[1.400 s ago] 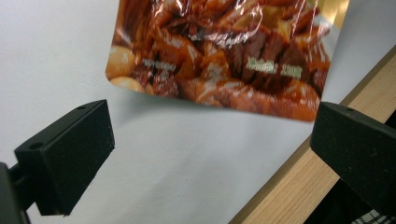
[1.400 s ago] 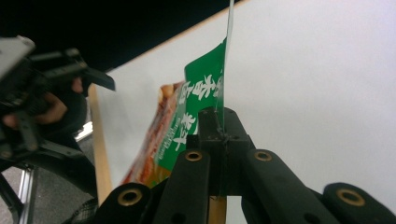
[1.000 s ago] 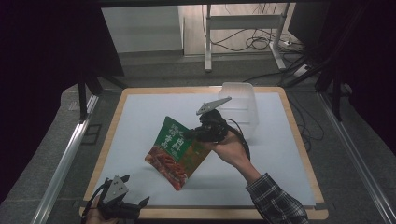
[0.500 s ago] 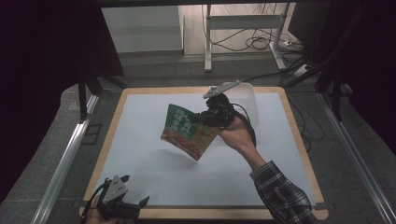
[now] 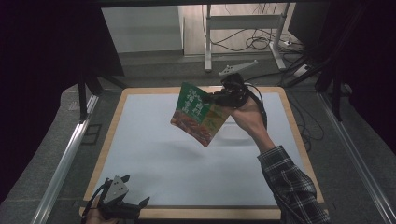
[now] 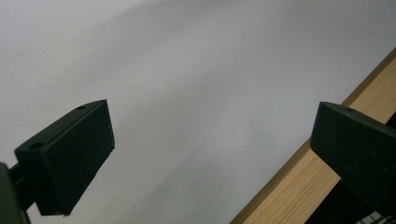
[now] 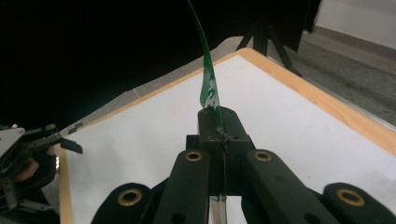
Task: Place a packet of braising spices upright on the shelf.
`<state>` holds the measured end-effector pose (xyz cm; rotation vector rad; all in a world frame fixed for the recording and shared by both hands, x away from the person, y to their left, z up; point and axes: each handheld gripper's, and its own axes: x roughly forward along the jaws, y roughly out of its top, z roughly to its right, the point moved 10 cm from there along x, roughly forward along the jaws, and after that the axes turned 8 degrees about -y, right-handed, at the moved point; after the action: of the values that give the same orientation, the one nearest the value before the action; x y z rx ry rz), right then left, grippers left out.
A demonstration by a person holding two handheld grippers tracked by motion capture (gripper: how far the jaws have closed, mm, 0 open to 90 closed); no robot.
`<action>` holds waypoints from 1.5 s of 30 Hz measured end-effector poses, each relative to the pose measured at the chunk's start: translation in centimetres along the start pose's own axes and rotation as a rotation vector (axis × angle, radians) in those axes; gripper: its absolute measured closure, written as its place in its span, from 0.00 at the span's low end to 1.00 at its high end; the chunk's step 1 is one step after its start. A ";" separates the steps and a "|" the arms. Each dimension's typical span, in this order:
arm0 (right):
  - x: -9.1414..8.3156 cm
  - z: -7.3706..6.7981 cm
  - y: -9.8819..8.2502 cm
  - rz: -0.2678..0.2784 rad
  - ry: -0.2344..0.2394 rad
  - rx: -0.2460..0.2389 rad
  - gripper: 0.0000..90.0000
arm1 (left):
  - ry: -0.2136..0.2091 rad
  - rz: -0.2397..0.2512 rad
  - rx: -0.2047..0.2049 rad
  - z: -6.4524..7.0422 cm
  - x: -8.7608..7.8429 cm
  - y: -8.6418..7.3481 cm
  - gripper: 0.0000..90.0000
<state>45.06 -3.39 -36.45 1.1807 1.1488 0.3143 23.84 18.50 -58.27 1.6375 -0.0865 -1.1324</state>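
A green food packet (image 5: 198,114) with a picture of a red dish hangs tilted in the air over the far middle of the white table (image 5: 154,154). My right gripper (image 5: 219,99) is shut on its upper right edge. In the right gripper view the packet (image 7: 208,88) stands edge-on, and the right gripper (image 7: 219,122) has its jaws pressed together on it. My left gripper (image 5: 140,204) rests at the table's front left edge. In the left gripper view it (image 6: 210,154) is open, with nothing between its jaws.
The table has a wooden rim (image 5: 299,140) all round; the left gripper view shows the rim (image 6: 299,177) under that gripper's right jaw. Metal rails (image 5: 65,158) flank the table. Cables lie on the floor (image 5: 261,44) beyond the far edge.
My right gripper has risen and moved toward the far side of the table, carrying the packet with it. The left gripper has stayed where it was.
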 end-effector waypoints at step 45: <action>-6.4 11.1 -1.2 -0.042 -0.205 0.017 0.99 | 0.005 0.004 -0.007 -0.1 -0.1 0.0 0.00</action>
<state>50.98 -14.71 -34.75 1.1739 0.9972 0.1473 23.85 18.57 -58.23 1.6338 -0.0824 -1.1244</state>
